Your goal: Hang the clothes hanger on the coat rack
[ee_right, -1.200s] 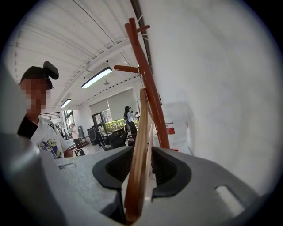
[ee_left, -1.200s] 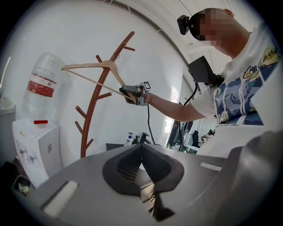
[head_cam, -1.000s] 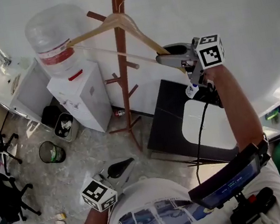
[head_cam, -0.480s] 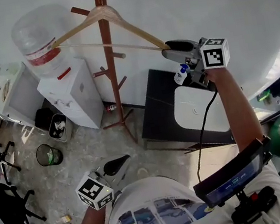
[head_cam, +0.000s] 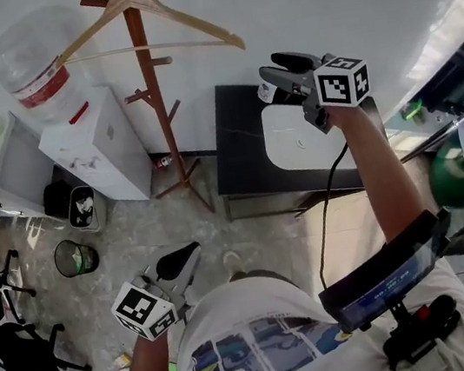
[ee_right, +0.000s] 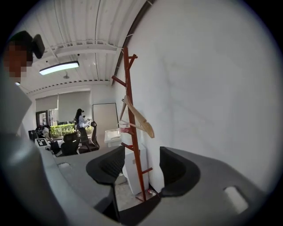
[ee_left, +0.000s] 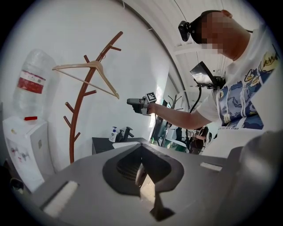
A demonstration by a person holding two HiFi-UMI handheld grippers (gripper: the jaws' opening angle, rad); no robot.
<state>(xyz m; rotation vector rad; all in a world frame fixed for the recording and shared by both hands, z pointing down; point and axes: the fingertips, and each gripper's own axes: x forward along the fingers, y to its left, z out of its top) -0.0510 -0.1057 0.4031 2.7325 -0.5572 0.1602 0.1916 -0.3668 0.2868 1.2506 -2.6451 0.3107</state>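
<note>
The wooden clothes hanger [head_cam: 187,25] hangs by its hook from the top of the reddish-brown coat rack [head_cam: 153,105], free of both grippers. My right gripper [head_cam: 275,74] is held up to the right of the hanger's right end, clear of it. Its jaws have just been opening and stand open with nothing between them. Its own view looks past the jaws [ee_right: 141,170] at the hanger [ee_right: 139,118] and rack [ee_right: 132,145]. My left gripper [head_cam: 186,254] stays low by my body, shut and empty, and its view shows the hanger [ee_left: 75,66] and the right gripper [ee_left: 130,101].
A white water dispenser [head_cam: 88,142] with a large bottle stands left of the rack. A black table [head_cam: 243,169] with a white basin [head_cam: 303,137] is below my right arm. A round bin [head_cam: 75,257] and office chairs [head_cam: 13,349] stand on the floor at left.
The right gripper let go of the hanger's right end and drew back to the right with its jaws spread. The hanger now hangs alone on the rack. The left gripper shifted slightly.
</note>
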